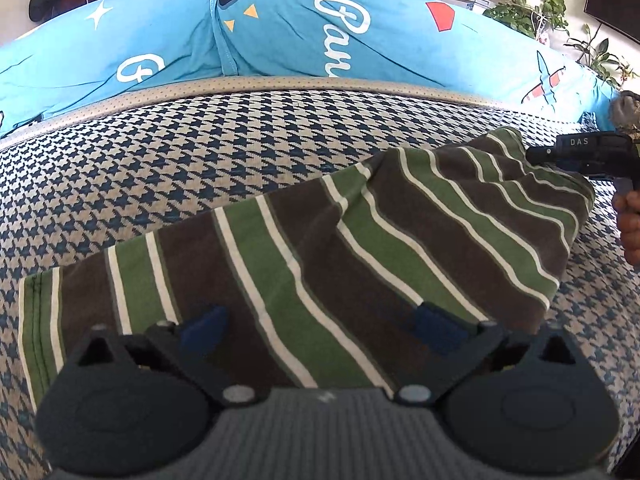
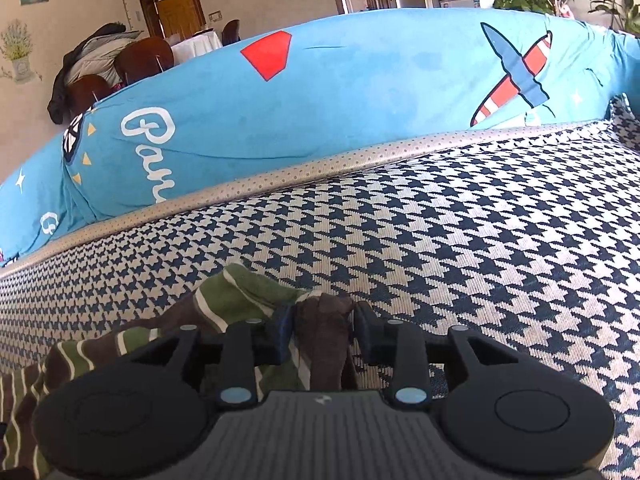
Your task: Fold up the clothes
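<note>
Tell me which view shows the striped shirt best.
The left wrist view: the striped shirt lies spread across the houndstooth cushion, nearly whole. The right wrist view shows only a bunched corner between the right gripper fingers.

A houndstooth sofa seat (image 2: 460,216) in blue and cream runs under a bright blue printed cover (image 2: 320,92) on the backrest. Behind stand leafy potted plants (image 1: 532,0), brown chairs (image 2: 144,54), a dark jacket (image 2: 80,64) and a wooden door (image 2: 176,10).
</note>
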{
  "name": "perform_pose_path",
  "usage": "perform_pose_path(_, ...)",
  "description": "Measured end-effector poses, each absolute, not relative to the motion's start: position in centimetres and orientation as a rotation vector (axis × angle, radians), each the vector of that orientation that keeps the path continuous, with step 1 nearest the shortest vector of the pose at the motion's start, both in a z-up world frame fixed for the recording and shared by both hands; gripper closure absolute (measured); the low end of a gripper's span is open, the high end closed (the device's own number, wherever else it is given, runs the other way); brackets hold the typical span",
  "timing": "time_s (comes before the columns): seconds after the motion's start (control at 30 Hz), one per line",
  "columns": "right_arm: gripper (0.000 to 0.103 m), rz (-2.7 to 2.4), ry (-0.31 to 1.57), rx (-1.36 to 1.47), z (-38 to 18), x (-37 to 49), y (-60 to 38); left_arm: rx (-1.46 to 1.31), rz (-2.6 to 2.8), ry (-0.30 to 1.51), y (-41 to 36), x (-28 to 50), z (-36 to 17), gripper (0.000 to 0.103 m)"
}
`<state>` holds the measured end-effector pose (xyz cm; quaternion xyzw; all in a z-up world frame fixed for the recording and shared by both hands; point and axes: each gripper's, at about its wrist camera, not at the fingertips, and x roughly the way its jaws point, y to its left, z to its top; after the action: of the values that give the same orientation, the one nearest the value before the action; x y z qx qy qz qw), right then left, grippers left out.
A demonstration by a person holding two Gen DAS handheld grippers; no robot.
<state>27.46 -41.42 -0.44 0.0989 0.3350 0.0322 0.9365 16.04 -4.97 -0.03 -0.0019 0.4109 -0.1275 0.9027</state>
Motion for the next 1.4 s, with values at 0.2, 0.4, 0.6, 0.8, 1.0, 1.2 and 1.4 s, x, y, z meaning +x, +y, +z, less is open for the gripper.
perform_pose_path(0.2,0.039,0.078,0.705,0.226,0.1,26.3,-42.2,0.001,-0.265,0.847,-5.0,16.0,-0.2,0.0)
perform_pose_path(0.4,0.038,0.12,0.754,0.226,-1.2,26.3,-42.1,0.021,-0.261,0.842,-5.2,15.9,-0.4,0.0)
perform_pose_path(0.6,0.076,0.144,0.733,0.176,-1.6,26.5,-40.9,0.032,-0.26,0.839,-5.3,15.9,-0.5,0.0)
perform_pose_path(0.8,0.088,0.164,0.729,0.178,-1.3,26.4,-40.5,0.039,-0.26,0.837,-5.4,15.9,-0.7,0.0)
perform_pose_path(1.0,0.09,0.121,0.667,0.069,0.5,25.1,-38.2,0.039,-0.26,0.836,-5.4,16.0,-0.8,0.0)
perform_pose_path(1.2,0.09,0.126,0.536,-0.18,2.3,22.0,-32.9,0.028,-0.261,0.834,-5.3,15.9,-0.8,0.0)
perform_pose_path(1.4,0.09,0.187,0.475,-0.335,1.6,19.1,-27.9,0.015,-0.263,0.83,-5.2,15.8,-0.7,0.0)
